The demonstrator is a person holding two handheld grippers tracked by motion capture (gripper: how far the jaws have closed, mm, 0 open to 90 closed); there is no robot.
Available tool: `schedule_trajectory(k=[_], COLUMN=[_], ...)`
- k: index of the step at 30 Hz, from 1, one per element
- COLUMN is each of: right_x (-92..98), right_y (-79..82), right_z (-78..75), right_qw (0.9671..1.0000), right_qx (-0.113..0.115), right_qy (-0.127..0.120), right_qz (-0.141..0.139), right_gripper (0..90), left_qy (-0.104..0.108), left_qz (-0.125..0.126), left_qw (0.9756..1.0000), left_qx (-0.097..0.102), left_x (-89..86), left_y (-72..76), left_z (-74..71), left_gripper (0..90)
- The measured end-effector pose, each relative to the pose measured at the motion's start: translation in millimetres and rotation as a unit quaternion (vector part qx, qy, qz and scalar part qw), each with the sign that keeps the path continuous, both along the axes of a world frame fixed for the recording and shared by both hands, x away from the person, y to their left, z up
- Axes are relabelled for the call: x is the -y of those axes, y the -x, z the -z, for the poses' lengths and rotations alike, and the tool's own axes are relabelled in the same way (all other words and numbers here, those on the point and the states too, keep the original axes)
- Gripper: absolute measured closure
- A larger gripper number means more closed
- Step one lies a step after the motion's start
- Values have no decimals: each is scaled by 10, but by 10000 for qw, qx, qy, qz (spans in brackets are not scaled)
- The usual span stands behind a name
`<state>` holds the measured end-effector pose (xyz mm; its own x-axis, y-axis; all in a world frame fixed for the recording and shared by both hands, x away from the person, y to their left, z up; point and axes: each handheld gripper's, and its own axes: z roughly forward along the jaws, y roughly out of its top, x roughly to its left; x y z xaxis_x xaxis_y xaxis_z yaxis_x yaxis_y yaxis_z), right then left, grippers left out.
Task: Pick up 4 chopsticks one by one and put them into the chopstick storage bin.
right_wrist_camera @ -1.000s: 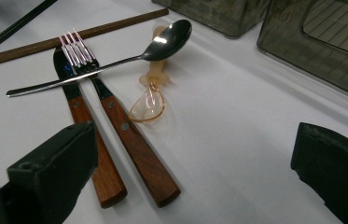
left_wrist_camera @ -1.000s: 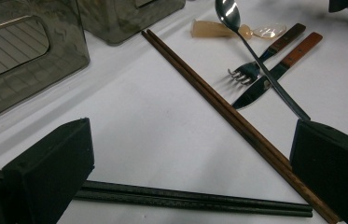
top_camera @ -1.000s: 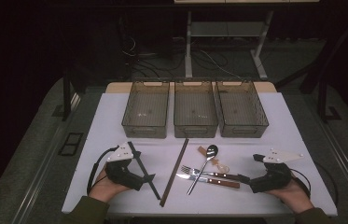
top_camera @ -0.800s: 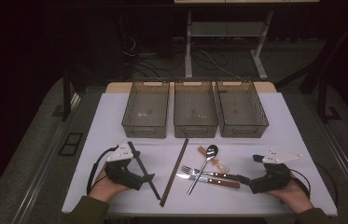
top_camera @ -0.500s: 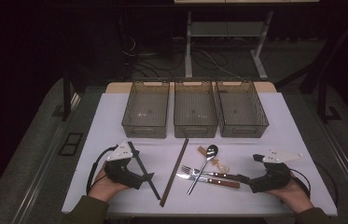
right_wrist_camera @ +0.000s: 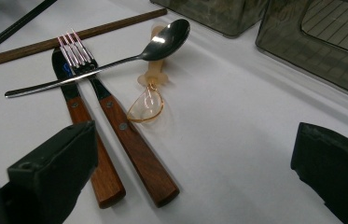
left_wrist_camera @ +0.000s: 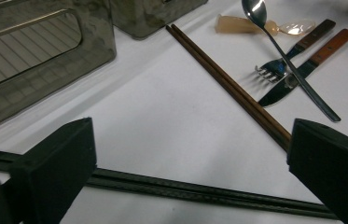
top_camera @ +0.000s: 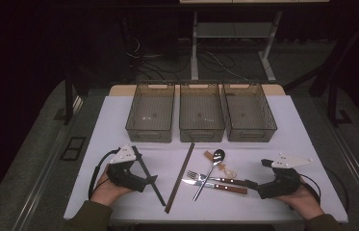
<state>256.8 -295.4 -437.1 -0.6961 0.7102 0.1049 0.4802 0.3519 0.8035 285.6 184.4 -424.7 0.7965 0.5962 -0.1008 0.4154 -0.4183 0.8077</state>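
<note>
Two black chopsticks [left_wrist_camera: 162, 186] lie on the white worktop [top_camera: 283, 144] just ahead of the left claw [left_wrist_camera: 185, 163], whose jaws stand wide apart with nothing between them. Beside them lie brown chopsticks [top_camera: 180, 175]. Farther right, a spoon [right_wrist_camera: 115, 58] crosses a fork [right_wrist_camera: 111, 107] and a knife [right_wrist_camera: 80, 116], their wooden handles near the right claw [right_wrist_camera: 195, 163], also wide and empty. Three bins [top_camera: 201, 127] stand behind.

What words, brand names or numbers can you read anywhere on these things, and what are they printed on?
None can be read: the three bins, the fork, knife, metal spoon, clear plastic spoon, brown chopsticks, black chopsticks and both grippers' jaws show no lettering. The knife blade carries a faint bluish mark, too blurred to read.
</note>
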Motion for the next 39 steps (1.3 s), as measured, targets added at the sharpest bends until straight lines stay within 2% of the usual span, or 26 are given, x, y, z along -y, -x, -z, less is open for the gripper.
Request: schedule_trajectory(k=[7,11,18,25,28,35,39], right_x=[-2,-4,-4,-9,-5,-7,-11], right_y=[-5,2,-4,-11,-8,-9,-13], right_z=[-4,-5,-9,-4,-6,-6,-2], right_qw=[10000,10000,10000,10000,10000,10000,10000], right_qx=[24,20,48,48,49,71,81], right_qy=[-5,-7,-32,-2,-18,-8,-5], right_qz=[-24,-33,-3,-6,14,-7,-30], right_gripper=[8,8,8,8,8,8,8], left_qy=[-11,-84,-113,-221,-373,-482,-546], left_qz=[-145,-241,-251,-361,-388,-598,-659], left_qw=[9999,9997,9996,9991,9985,9970,9962], left_qx=[18,-33,-84,-7,-16,30,152], left_x=[-52,-84,-126,-168,-170,-222,-260], left_y=[-60,-90,-142,-206,-236,-299,-327], left_z=[7,15,39,53,74,97,78], left_gripper=[81,149,278,394,425,549,641])
